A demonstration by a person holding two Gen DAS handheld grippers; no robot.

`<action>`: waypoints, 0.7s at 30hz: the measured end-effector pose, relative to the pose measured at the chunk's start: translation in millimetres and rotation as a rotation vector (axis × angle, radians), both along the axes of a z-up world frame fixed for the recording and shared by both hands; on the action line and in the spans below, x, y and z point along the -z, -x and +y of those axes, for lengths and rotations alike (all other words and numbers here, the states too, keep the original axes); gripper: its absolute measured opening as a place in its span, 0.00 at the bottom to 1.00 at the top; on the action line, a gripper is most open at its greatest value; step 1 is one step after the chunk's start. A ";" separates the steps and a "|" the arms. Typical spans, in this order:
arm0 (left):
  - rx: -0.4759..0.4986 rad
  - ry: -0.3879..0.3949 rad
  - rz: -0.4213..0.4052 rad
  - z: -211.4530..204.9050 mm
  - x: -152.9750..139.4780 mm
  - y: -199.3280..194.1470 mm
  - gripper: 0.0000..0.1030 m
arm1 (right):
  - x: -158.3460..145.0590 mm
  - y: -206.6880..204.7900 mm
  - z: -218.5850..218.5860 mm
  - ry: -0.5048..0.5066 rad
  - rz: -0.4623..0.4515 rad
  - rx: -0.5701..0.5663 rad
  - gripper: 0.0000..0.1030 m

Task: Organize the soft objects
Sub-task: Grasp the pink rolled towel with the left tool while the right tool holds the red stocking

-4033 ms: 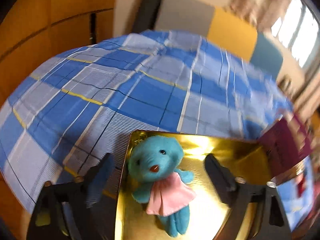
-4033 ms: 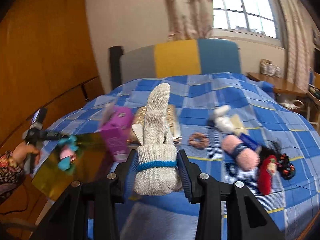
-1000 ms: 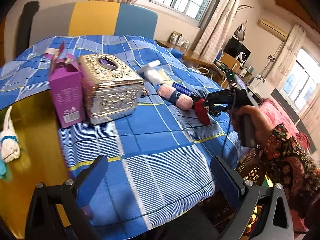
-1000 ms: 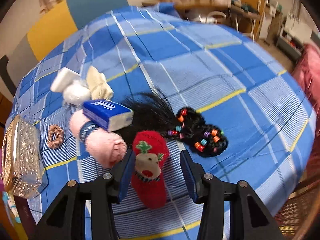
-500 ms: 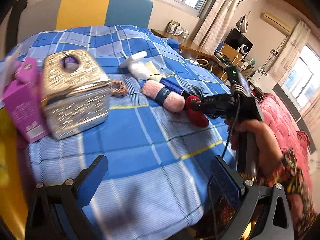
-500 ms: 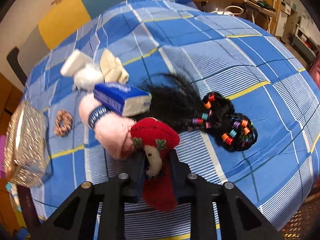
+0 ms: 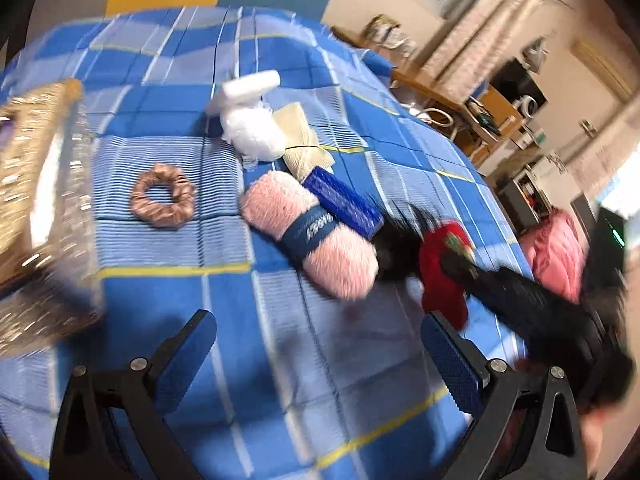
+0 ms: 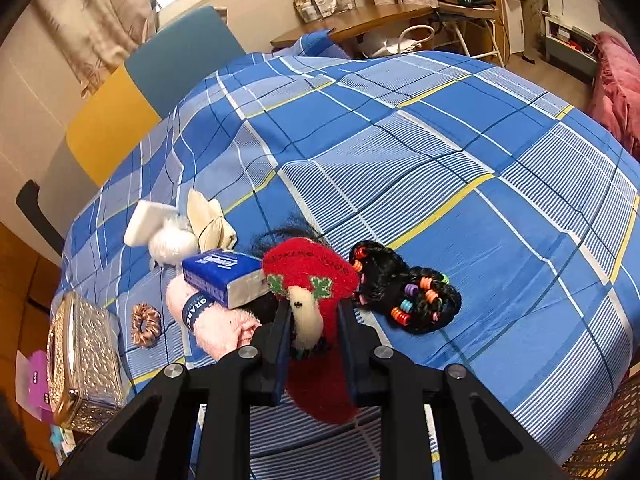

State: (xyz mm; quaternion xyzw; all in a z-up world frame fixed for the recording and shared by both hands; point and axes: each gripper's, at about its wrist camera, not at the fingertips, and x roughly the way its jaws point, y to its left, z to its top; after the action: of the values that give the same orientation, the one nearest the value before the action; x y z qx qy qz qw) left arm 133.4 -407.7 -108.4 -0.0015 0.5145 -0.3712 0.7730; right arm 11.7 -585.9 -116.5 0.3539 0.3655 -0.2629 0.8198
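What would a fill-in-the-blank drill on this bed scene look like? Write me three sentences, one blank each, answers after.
1. The right tool is shut on the ____ sock.
2. The blue tissue pack lies on top of the ____ fuzzy roll.
3. The left tool holds ____.

Missing words: red; pink; nothing

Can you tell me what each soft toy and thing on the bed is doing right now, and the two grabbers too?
Right gripper: shut on the red sock.
Red sock: pinched, top sticking up.
Left gripper: open, empty.
Pink fluffy roll: lying flat, banded.
Blue tissue pack: resting on the roll.
Brown scrunchie: flat on the bedspread.
Black beaded hairpiece: lying beside the sock.
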 end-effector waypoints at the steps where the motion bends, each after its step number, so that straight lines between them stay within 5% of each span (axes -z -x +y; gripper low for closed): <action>1: -0.003 -0.016 -0.001 -10.6 3.9 -5.2 1.00 | -0.5 0.8 -1.2 -0.006 -0.008 0.004 0.20; 8: 0.039 -0.111 -0.069 -63.4 23.4 -21.4 0.99 | 2.8 6.1 -9.3 -0.039 -0.035 0.043 0.20; 12: 0.095 -0.127 -0.076 -67.0 35.0 -28.5 0.67 | 3.7 7.0 -10.7 -0.049 -0.042 0.050 0.20; 16: 0.129 -0.109 -0.086 -42.9 30.4 -22.4 0.57 | 4.0 5.4 -9.7 -0.048 -0.042 0.043 0.20; 21: 0.136 -0.108 -0.112 -20.9 17.1 -12.3 0.57 | 2.8 5.4 -7.8 -0.044 -0.049 0.036 0.20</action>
State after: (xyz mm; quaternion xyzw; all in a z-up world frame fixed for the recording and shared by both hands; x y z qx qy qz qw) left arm 145.6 -428.6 -125.5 0.0959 0.4885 -0.3942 0.7725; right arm 6.3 -593.7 -119.3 0.3846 0.3446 -0.2609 0.8156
